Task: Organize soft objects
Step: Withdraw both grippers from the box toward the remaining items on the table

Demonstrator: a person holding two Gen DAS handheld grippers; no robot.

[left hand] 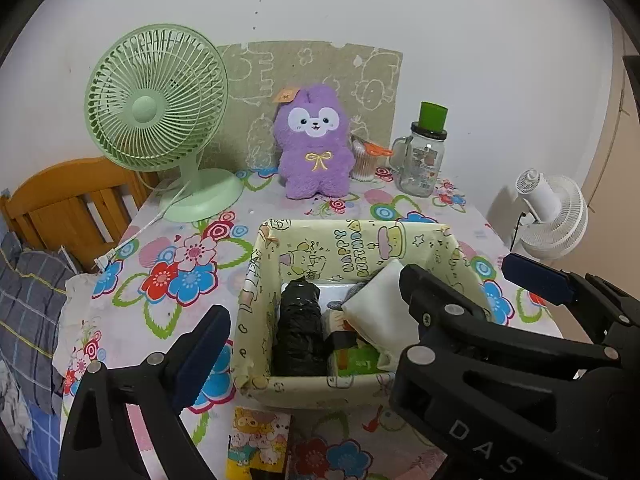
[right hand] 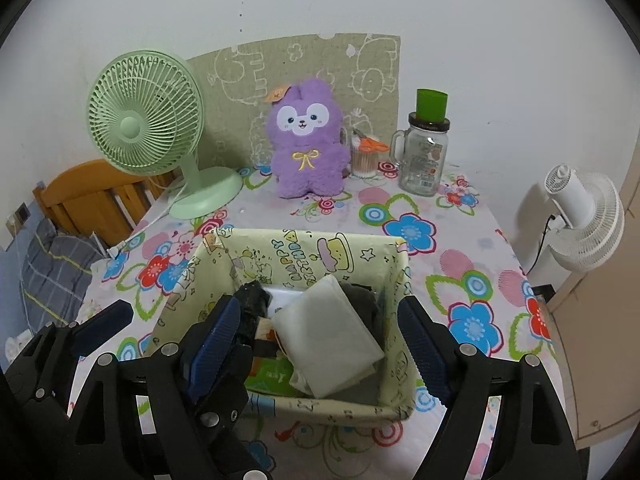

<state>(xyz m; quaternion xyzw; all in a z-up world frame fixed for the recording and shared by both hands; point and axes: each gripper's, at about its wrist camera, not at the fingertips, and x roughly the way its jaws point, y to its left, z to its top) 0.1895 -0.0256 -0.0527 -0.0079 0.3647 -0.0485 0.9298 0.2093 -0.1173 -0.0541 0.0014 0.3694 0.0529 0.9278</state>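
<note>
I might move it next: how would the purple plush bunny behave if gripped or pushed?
The purple plush bunny looks fluffy and stuffed, so probably light and squashy under the pads. It stands upright against the board; a push would likely topple rather than slide it.

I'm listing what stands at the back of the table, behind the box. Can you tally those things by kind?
Fans: 1, the green fan
Plush toys: 1, the purple plush
Glass jars: 1, the jar with a green cap
Cups of cotton swabs: 1, the swab cup
Total: 4
</note>
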